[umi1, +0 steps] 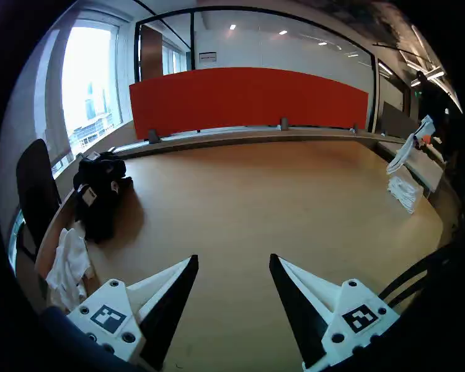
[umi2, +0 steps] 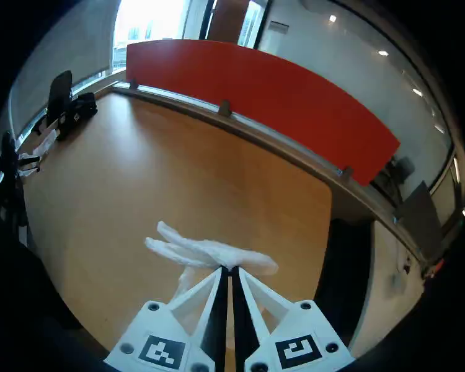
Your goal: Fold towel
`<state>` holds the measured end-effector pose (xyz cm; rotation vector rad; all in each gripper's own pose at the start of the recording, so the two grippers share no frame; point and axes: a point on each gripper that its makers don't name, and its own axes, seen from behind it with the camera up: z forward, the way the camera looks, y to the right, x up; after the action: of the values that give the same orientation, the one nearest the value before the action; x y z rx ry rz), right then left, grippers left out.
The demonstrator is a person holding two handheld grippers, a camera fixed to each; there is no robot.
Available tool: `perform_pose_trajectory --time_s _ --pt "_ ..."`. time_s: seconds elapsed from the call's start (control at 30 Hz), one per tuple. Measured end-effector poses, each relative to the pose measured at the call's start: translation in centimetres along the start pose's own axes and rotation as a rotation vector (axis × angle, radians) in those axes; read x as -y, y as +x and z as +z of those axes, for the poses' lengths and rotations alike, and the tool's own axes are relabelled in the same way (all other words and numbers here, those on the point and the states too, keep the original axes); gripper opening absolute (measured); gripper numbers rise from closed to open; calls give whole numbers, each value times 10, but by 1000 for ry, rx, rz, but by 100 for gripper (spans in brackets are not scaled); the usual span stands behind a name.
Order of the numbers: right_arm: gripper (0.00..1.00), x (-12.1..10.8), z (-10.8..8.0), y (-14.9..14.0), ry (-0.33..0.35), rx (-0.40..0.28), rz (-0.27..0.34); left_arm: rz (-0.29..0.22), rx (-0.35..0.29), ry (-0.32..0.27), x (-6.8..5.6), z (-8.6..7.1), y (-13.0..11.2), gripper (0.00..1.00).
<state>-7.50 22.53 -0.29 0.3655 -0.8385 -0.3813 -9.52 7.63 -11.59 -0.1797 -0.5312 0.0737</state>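
In the right gripper view a white towel (umi2: 201, 251) hangs bunched over the wooden table (umi2: 170, 173), and my right gripper (umi2: 230, 273) is shut on its near edge, fingers pressed together. In the left gripper view my left gripper (umi1: 232, 259) stands open above the table (umi1: 263, 198) with nothing between its fingers. Far off at the right edge of that view the other gripper (umi1: 426, 127) holds the same towel (umi1: 401, 156) dangling above a stack of white folded towels (umi1: 405, 192).
A black bag (umi1: 99, 192) sits at the table's left side, also seen far left (umi2: 77, 108). A white cloth (umi1: 68, 263) lies at the left edge by a dark chair (umi1: 37, 192). A red divider (umi1: 251, 99) runs along the table's far edge.
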Motion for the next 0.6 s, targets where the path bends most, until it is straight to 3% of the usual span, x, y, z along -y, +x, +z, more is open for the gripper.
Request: perform_pose_trajectory --time_s 0.3,0.6 --pt "4 -3 -6 -53 -19 57 72 11 4 -8 -3 -1 -1 84" --pt "4 -4 -7 -79 -25 98 97 16 3 -9 -3 -2 0 84"
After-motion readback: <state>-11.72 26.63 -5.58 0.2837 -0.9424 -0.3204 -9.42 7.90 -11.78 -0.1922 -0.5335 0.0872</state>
